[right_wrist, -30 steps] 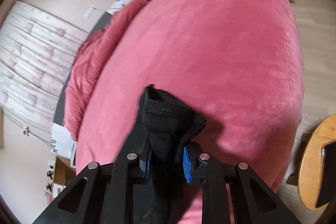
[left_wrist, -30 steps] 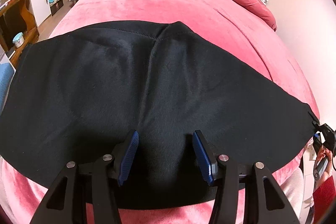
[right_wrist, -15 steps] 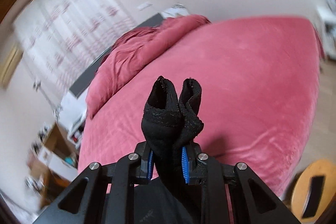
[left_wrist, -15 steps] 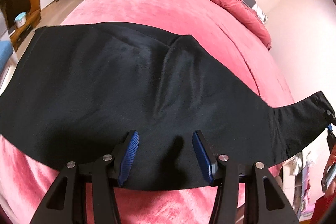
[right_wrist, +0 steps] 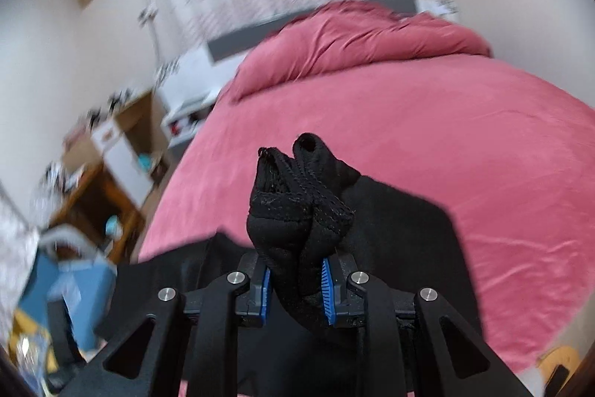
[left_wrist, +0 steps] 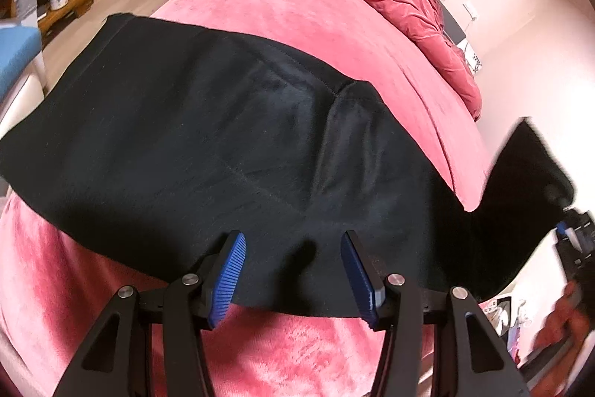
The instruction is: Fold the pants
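Jaws of left gripper (left_wrist: 293, 270) apart, nothing between, pads over near edge of black pants (left_wrist: 223, 151) spread on pink bed (left_wrist: 297, 10). Right gripper (right_wrist: 295, 279) clamped on bunched pant hems, lifted above bed.

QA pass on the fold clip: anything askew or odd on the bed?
Nothing damaged or spilled. The pants lie flat across the bed except one end, bunched in the right gripper and lifted. The left gripper is open at the near edge.
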Demonstrator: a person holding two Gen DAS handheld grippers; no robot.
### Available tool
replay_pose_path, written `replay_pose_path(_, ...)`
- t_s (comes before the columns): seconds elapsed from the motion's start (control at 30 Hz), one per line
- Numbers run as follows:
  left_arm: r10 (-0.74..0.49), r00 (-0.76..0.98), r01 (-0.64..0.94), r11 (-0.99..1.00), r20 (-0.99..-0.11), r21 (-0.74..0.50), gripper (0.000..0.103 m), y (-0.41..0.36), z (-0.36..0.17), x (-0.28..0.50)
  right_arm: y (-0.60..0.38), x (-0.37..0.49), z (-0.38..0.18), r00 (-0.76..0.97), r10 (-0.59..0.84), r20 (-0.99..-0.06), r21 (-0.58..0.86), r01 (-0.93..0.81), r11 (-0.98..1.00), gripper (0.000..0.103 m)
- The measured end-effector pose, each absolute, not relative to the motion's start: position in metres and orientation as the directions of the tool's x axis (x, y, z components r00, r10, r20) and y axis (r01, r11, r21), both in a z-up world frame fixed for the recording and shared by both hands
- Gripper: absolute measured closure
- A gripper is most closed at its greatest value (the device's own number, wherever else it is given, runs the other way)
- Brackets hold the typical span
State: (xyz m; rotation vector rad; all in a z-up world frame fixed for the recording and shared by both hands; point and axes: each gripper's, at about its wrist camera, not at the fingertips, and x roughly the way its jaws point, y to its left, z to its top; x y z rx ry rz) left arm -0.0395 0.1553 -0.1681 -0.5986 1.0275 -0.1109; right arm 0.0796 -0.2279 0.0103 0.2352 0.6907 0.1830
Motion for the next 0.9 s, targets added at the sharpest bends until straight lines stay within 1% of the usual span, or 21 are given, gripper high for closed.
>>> replay_pose_path(0.2,-0.388,0.525,-0.175,0.822,-0.758,-0.542,0.048,0.154,-0.168,-0.041,-0.165,0.086,-0.066,0.637,0.252,-0.729,0.162,-0.196,0.967,0.081)
replay_pose_path(0.3,-0.399,0.522,-0.155,0.825,-0.754,-0.544,0.048,0.148,-0.165,-0.04,-0.153,0.085,-0.097,0.594,0.229,-0.771,0.12,-0.218,0.968,0.076)
replay_pose_path(0.37,-0.409,0.516,-0.141,0.826,-0.753,-0.545,0.048,0.143,-0.164,-0.037,-0.151,0.087,-0.111,0.555,0.24,-0.796,0.132,-0.228,0.965,0.065)
replay_pose_path(0.4,-0.411,0.512,-0.137,0.828,-0.754,-0.544,0.048,0.14,-0.164,-0.036,-0.153,0.086,-0.116,0.531,0.267,-0.804,0.164,-0.233,0.959,0.048)
replay_pose_path(0.43,-0.418,0.508,-0.129,0.827,-0.753,-0.547,0.048,0.137,-0.163,-0.034,-0.154,0.083,-0.118,0.513,0.314,-0.799,0.214,-0.246,0.945,0.038)
replay_pose_path(0.5,-0.431,0.501,-0.117,0.825,-0.751,-0.552,0.048,0.131,-0.162,-0.029,-0.158,0.075,-0.115,0.489,0.385,-0.782,0.287,-0.266,0.92,0.029)
replay_pose_path(0.53,-0.436,0.497,-0.112,0.825,-0.75,-0.554,0.048,0.128,-0.162,-0.027,-0.159,0.072,-0.112,0.483,0.407,-0.776,0.31,-0.269,0.912,0.029)
replay_pose_path(0.6,-0.46,0.485,-0.101,0.815,-0.744,-0.57,0.048,0.12,-0.16,-0.02,-0.175,0.062,-0.105,0.476,0.472,-0.742,0.383,-0.278,0.881,0.029)
replay_pose_path(0.67,-0.49,0.474,-0.086,0.801,-0.732,-0.592,0.048,0.111,-0.159,-0.012,-0.194,0.052,-0.098,0.508,0.499,-0.702,0.43,-0.256,0.866,0.029)
replay_pose_path(0.7,-0.504,0.469,-0.076,0.795,-0.725,-0.601,0.046,0.105,-0.158,-0.009,-0.21,0.047,-0.093,0.54,0.499,-0.678,0.452,-0.229,0.862,0.03)
replay_pose_path(0.77,-0.542,0.451,-0.04,0.782,-0.71,-0.622,0.04,0.091,-0.155,0.001,-0.244,0.042,-0.085,0.609,0.467,-0.641,0.485,-0.151,0.862,0.041)
replay_pose_path(0.8,-0.555,0.448,-0.024,0.777,-0.701,-0.63,0.037,0.083,-0.153,0.005,-0.261,0.042,-0.083,0.636,0.44,-0.633,0.494,-0.105,0.863,0.054)
replay_pose_path(0.83,-0.562,0.445,-0.011,0.775,-0.697,-0.632,0.034,0.075,-0.152,0.011,-0.279,0.042,-0.082,0.659,0.402,-0.635,0.496,-0.051,0.867,0.066)
replay_pose_path(0.87,-0.567,0.434,-0.003,0.776,-0.7,-0.631,0.031,0.067,-0.153,0.017,-0.293,0.044,-0.082,0.673,0.369,-0.641,0.491,-0.009,0.871,0.069)
replay_pose_path(0.9,-0.57,0.42,0.0,0.778,-0.706,-0.628,0.03,0.059,-0.155,0.024,-0.306,0.046,-0.084,0.682,0.332,-0.651,0.482,0.033,0.876,0.073)
